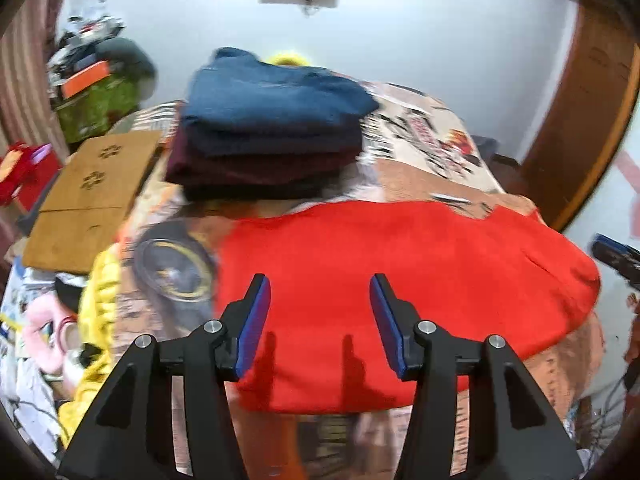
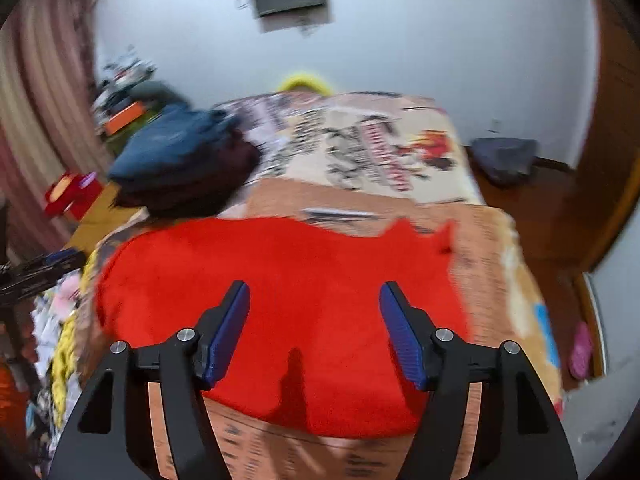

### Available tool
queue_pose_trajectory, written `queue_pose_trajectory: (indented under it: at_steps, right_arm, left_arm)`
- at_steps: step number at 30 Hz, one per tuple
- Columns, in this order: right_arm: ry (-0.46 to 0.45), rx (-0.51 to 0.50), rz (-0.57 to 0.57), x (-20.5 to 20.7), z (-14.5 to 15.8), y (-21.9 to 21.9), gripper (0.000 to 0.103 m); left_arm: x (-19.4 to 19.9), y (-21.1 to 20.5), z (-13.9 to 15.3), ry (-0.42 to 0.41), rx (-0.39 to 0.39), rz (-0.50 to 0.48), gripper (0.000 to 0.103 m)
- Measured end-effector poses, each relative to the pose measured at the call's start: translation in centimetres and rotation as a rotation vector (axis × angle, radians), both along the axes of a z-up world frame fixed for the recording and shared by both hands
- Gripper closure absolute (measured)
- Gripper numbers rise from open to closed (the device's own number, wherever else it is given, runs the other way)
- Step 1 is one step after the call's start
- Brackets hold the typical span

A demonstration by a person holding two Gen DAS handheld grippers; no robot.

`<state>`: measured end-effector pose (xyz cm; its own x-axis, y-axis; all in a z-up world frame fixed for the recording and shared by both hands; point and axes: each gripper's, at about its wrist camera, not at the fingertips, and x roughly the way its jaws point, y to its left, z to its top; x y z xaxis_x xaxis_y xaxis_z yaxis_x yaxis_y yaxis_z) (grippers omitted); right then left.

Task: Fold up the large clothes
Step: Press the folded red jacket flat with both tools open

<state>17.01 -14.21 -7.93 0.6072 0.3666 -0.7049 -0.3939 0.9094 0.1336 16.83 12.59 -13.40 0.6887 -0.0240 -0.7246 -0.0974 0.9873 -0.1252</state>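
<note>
Spread blue-padded fingers (image 1: 256, 320) of the left gripper (image 1: 320, 312) and of the right gripper (image 2: 314, 320) hold nothing, both angled down above the red garment (image 1: 400, 272), which lies folded flat on a bed with a printed cover (image 2: 472, 240). Beyond it sits a stack of folded dark clothes (image 1: 272, 132), by a pale wall (image 1: 440, 40) and striped curtain (image 2: 36, 120).
</note>
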Motion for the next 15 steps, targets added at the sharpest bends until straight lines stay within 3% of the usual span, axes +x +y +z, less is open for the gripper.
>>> queue_pose_trajectory:
  at_steps: [7,15]
  right_arm:
    - [0.061,-0.073,0.153,-0.4,-3.2,6.0,0.039]
    - [0.174,-0.136,0.176,-0.1,-7.5,7.2,0.039]
  left_arm:
    - [1.3,-3.5,-2.7,0.078,-0.055,-0.044,0.052]
    - [-0.4,-3.1,-6.6,0.166,-0.121,0.034,0.051]
